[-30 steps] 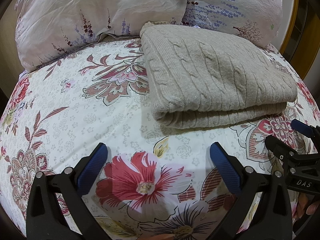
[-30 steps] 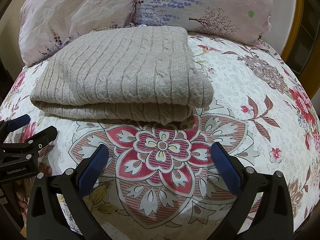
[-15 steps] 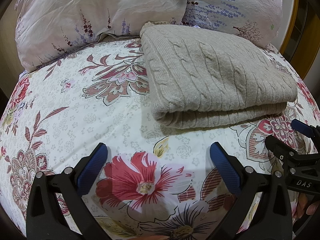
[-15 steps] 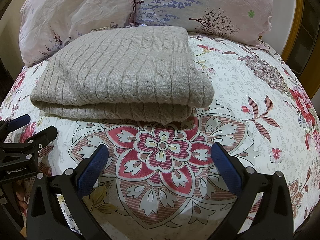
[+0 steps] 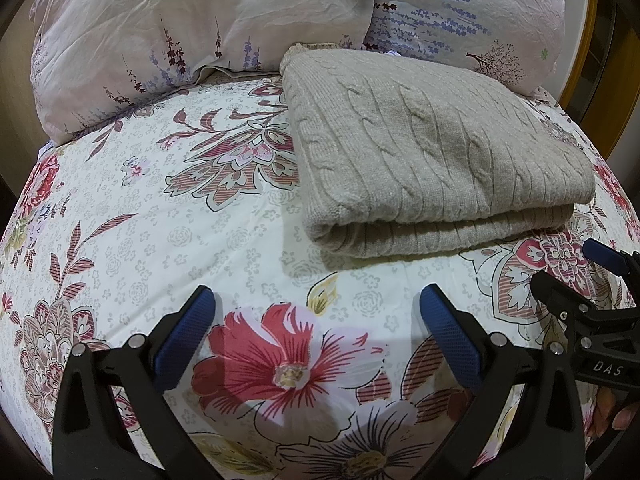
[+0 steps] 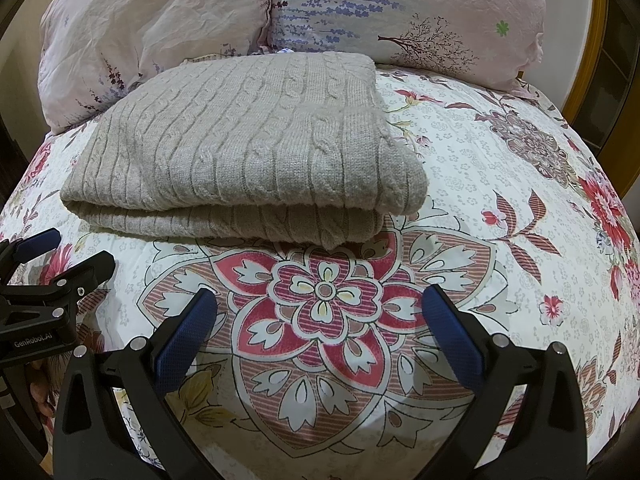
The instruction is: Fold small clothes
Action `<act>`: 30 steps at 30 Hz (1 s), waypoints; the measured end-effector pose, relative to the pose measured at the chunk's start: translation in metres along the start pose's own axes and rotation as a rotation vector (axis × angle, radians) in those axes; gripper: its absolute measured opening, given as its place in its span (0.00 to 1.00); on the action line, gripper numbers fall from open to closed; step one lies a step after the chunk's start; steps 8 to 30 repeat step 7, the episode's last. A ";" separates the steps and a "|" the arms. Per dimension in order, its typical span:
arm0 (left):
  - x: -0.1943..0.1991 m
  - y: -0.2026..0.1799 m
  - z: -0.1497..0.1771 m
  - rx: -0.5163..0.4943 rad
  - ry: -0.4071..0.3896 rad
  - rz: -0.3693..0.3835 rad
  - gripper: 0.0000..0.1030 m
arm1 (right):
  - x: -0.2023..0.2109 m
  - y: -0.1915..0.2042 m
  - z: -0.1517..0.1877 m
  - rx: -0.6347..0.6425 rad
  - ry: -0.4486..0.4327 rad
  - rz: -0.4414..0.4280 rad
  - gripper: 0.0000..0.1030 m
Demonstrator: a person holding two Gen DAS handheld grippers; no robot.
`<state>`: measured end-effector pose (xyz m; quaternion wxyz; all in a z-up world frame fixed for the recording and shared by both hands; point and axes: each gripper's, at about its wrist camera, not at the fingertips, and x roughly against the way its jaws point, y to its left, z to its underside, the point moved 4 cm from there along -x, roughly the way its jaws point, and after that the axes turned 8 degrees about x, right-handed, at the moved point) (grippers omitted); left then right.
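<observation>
left tool (image 5: 316, 334) spread, holding nothing | right tool (image 6: 320, 334) spread, holding nothing | folded beige sweater (image 6: 248, 148) near bed (image 5: 140, 208) head edge, touching pillows (image 6: 160, 20) | nothing between tools and sweater

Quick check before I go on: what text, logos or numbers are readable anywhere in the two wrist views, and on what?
"DAS": white letters on the black body of the right gripper, seen at the left wrist view's right edge.
"GenRobot.AI": white letters on the black body of the left gripper, seen in the right wrist view.
Sweater, pillows, bedsheet: no text.
</observation>
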<state>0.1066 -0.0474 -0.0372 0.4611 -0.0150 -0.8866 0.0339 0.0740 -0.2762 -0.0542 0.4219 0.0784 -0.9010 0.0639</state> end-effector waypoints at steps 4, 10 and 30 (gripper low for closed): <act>0.000 0.000 0.000 0.000 0.000 0.001 0.98 | 0.000 0.000 0.000 0.000 0.000 0.000 0.99; 0.000 0.000 0.000 0.000 0.000 0.001 0.98 | 0.000 0.000 0.000 0.000 0.000 0.000 0.99; 0.000 0.000 0.000 0.000 0.000 0.001 0.98 | 0.000 0.000 0.000 0.000 0.000 0.000 0.99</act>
